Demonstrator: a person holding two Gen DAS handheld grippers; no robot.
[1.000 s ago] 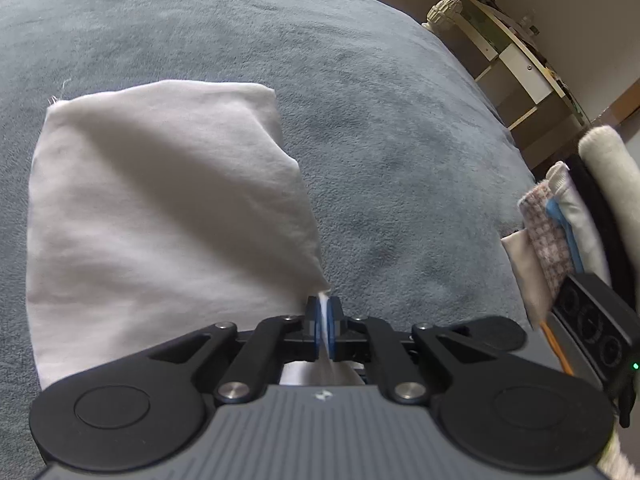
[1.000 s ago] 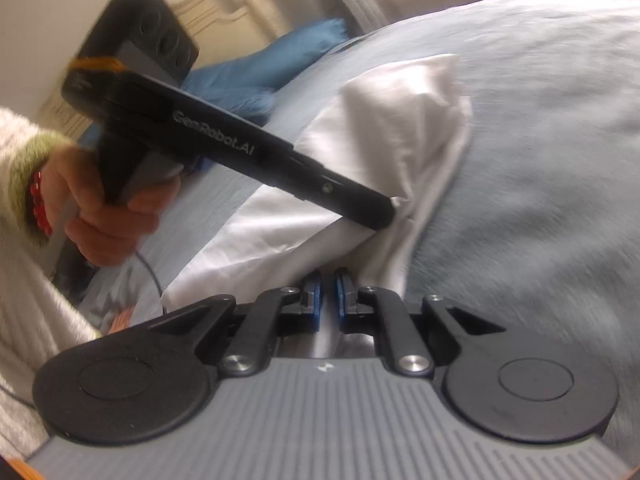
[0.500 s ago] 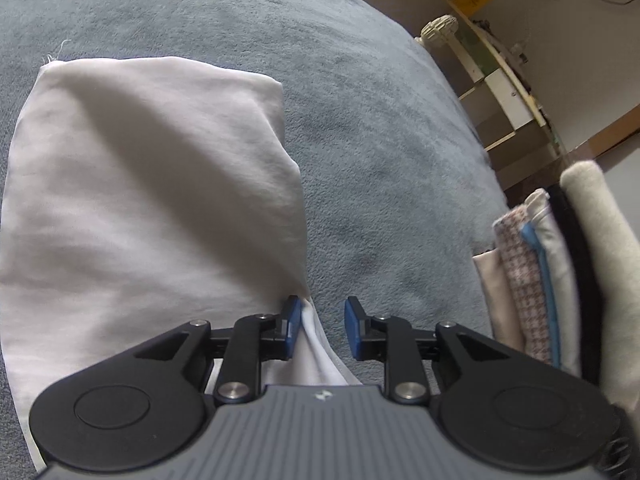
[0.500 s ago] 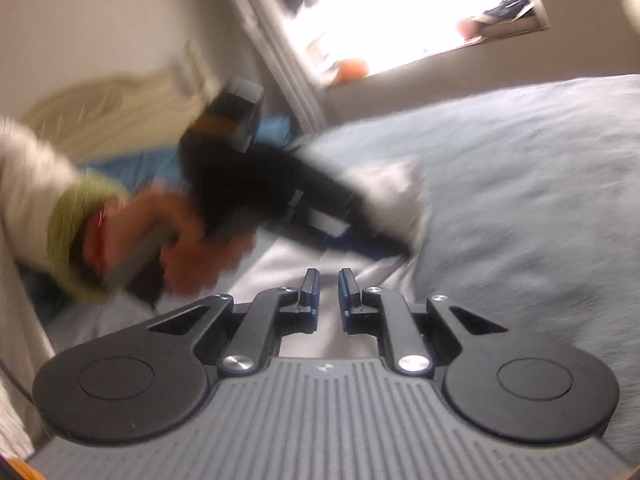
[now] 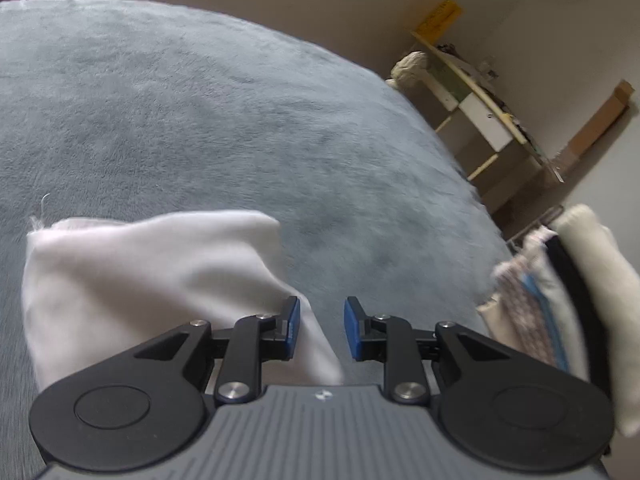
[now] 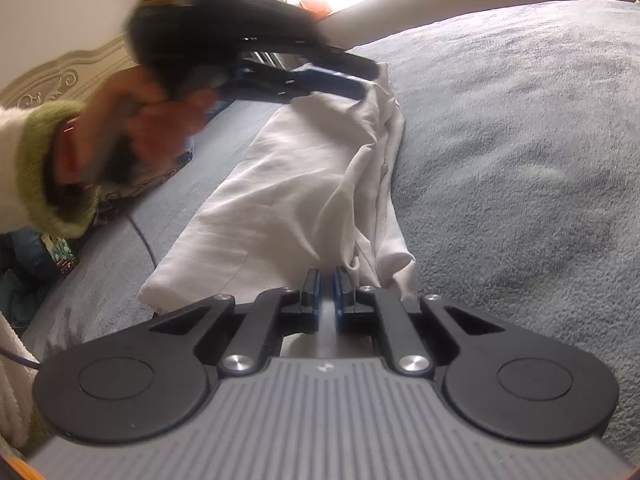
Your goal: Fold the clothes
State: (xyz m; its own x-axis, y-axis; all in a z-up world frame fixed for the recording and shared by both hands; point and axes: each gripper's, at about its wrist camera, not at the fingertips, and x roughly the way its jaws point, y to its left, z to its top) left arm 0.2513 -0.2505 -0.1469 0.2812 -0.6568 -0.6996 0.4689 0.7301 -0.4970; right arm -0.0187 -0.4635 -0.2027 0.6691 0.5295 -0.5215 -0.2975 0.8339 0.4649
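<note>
**White garment, folded, on grey blanket**

Folded white garment (image 5: 152,280) (image 6: 304,184): lying flat on grey fleece blanket (image 5: 248,128) (image 6: 520,152), layered edges bunched along one side.

Left gripper (image 5: 319,327): blue-padded jaws standing narrowly apart, nothing clamped; left pad over the garment's near corner, bare blanket in the gap. One second ago: pinched shut on that corner; since released and drawn back, less of the garment in view.

Right gripper (image 6: 326,290): jaws all but closed, slim gap only, garment's near end just beyond the tips; whether cloth is caught, cannot tell. Slightly wider a second ago.

Left hand (image 6: 132,128), green-cuffed sleeve, blurred, gripper tips at the garment's far end.

Stack of folded clothes (image 5: 560,312): at blanket's right edge. Shelf unit (image 5: 480,108): against far wall.
</note>
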